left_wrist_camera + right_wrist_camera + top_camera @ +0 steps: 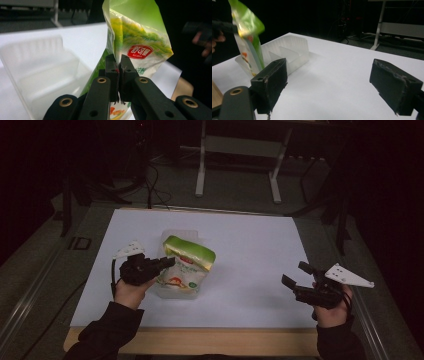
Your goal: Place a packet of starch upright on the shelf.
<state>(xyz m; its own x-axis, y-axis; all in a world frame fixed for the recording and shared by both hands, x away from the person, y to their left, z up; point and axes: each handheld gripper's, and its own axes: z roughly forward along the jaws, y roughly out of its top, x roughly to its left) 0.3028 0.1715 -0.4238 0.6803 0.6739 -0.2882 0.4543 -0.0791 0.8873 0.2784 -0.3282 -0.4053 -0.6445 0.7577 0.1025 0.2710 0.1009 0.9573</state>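
the left hand-held gripper [117, 75] is clamped on the green snack bag [135, 42], held up over the clear tray [176, 292] near the desk's [250, 250] front-left. the bag looks not yet lying inside. the right hand-held gripper [337, 85] waits agape, empty.

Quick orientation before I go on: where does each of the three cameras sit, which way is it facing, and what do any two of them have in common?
High view: above the person's side, facing forward and down on the white table; both forearms, hands, the left gripper and right gripper show.
Left gripper view: rides the left gripper, looking along its shut jaws pinching the green bag, clear tray behind.
Right gripper view: rides the right gripper, looking across the table between spread jaws.
Shared: all three show the bag and tray.
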